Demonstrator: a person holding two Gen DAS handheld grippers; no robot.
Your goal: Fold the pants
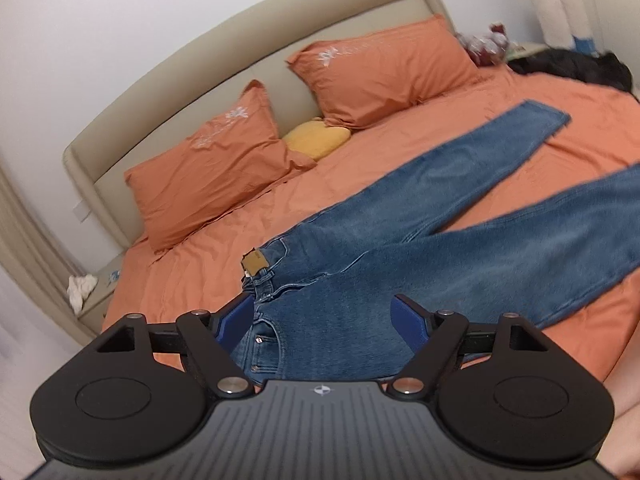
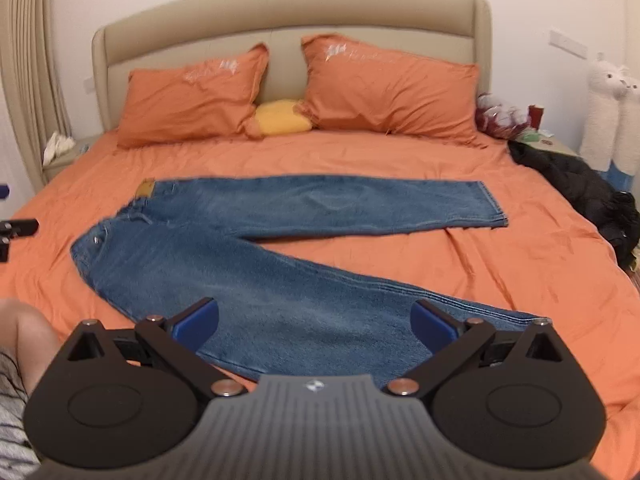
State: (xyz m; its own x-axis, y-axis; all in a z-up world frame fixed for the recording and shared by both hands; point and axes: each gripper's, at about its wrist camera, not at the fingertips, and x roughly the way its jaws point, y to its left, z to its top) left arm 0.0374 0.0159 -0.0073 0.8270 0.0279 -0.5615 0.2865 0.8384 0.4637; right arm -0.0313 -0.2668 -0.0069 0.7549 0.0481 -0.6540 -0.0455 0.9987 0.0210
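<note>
While a pair of blue jeans (image 2: 256, 248) lies spread flat across an orange-covered bed (image 2: 500, 264), two hand-held grippers hang above its near edge. Seen from the right wrist, the waistband with its tan patch sits toward the bed's left side, one leg running straight across the middle toward the right edge and the other angling down to the near right corner. The right gripper (image 2: 316, 326) stands with its blue-padded jaws spread wide over that nearer leg, nothing pinched between them. From the left wrist, the left gripper (image 1: 322, 318) likewise has its jaws apart, framing the jeans (image 1: 400, 220) at the waist and fly without pressing the cloth. Two orange pillows (image 2: 192, 96) lean against the beige headboard (image 2: 288, 4) at the far edge, a yellow cushion (image 2: 282, 117) tucked between them. A dark garment (image 2: 580, 192) is heaped at the far right edge. A person's striped sleeve (image 2: 10, 400) shows at the lower left of the right-wrist view.
</note>
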